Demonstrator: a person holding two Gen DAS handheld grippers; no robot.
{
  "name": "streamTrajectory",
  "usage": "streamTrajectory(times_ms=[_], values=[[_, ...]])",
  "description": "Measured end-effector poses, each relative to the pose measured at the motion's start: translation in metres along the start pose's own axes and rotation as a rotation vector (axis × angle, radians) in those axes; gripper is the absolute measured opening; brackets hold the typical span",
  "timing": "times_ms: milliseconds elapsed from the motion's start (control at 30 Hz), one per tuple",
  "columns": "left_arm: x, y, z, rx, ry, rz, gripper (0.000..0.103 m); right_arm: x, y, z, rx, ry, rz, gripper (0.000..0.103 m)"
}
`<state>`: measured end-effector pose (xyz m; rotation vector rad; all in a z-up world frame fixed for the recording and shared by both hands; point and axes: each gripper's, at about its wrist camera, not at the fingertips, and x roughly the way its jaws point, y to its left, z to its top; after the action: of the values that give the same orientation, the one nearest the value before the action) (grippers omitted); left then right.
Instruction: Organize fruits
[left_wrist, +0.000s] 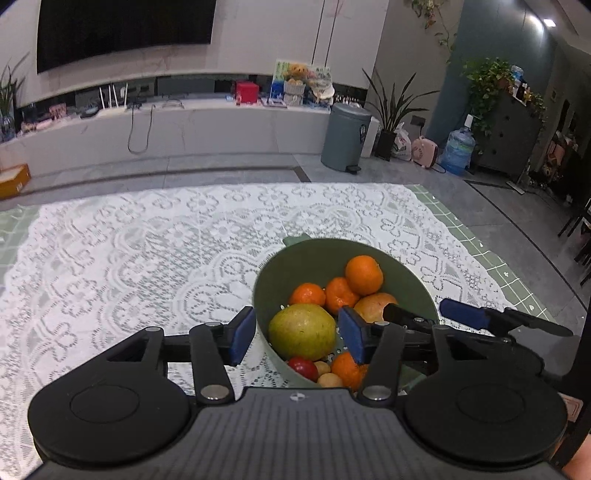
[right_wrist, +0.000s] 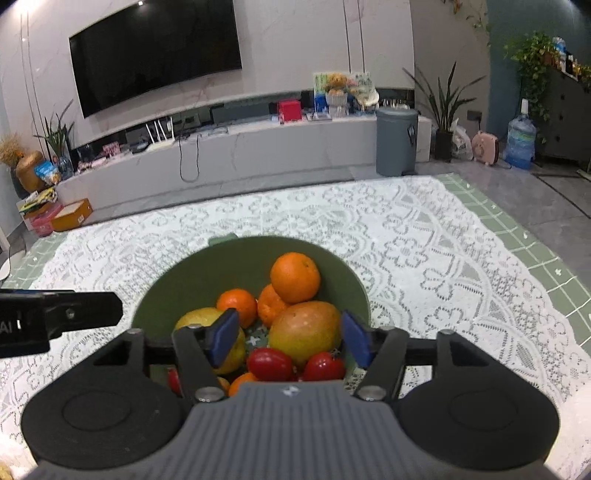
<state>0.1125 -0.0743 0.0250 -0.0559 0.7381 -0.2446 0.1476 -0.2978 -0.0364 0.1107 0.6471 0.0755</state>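
Both claws stand apart and empty: the left gripper (left_wrist: 297, 334) straddles the near left wall of the bowl, one pad outside it and one over the fruit, while the right gripper (right_wrist: 288, 338) hangs over the bowl's near side with its pads either side of the mango, not touching it as far as can be told.

Progress, as judged: every fruit in view already sits in the bowl, and none lies loose on the cloth. Either the gathering is finished or the sorting out has not yet begun; the pictures do not settle which.

Items, largest first:
- Lace tablecloth (right_wrist: 424, 236), white, over a green checked underlay; the bowl rests near its front middle.
- Green bowl (right_wrist: 236, 258), round, deep, with a small tab handle at the far rim and drain holes in the floor.
- Mango (right_wrist: 304, 330), red-to-yellow blush, smooth, right of centre.
- Yellow-green fruit (left_wrist: 301, 330), round, matt, at the left; kind uncertain.
- Large orange (right_wrist: 294, 277), topmost, against the far wall.
- Two tangerines (right_wrist: 236, 306), smaller, beside and below the orange.
- Two tomatoes (right_wrist: 269, 363), glossy red, at the near edge.
- Small pale round fruits (left_wrist: 330, 380), kind unclear, partly hidden.
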Motion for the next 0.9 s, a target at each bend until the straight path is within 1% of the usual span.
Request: streamTrajectory(times_ms=[33,67,133,267,300,467,667,733,900], values=[[-0.005,0.000,0.000,0.006,-0.010,0.004,0.063,-0.005,0.002,0.000,-0.003,-0.016,0.000,0.068],[-0.010,-0.001,-0.001,0.013,-0.021,0.007,0.064,-0.010,0.003,-0.001,-0.006,-0.030,0.001,0.070],[-0.021,-0.001,-0.003,0.025,-0.047,0.019,0.065,-0.021,0.007,-0.002,-0.015,-0.059,0.002,0.077],[-0.040,-0.001,-0.006,0.045,-0.100,0.042,0.068,-0.045,0.012,-0.006,-0.024,-0.112,0.014,0.084],[-0.044,-0.001,-0.007,0.048,-0.114,0.047,0.070,-0.051,0.012,-0.007,-0.026,-0.123,0.018,0.086],[-0.066,-0.003,-0.015,0.067,-0.195,0.083,0.079,-0.088,0.014,-0.010,-0.028,-0.193,0.045,0.090],[-0.083,-0.005,-0.026,0.074,-0.270,0.125,0.085,-0.131,0.016,-0.011,-0.029,-0.279,0.070,0.099],[-0.089,-0.004,-0.030,0.074,-0.293,0.137,0.086,-0.143,0.017,-0.013,-0.033,-0.306,0.076,0.099],[-0.098,-0.002,-0.043,0.079,-0.347,0.168,0.089,-0.163,0.021,-0.026,-0.046,-0.340,0.077,0.099]])
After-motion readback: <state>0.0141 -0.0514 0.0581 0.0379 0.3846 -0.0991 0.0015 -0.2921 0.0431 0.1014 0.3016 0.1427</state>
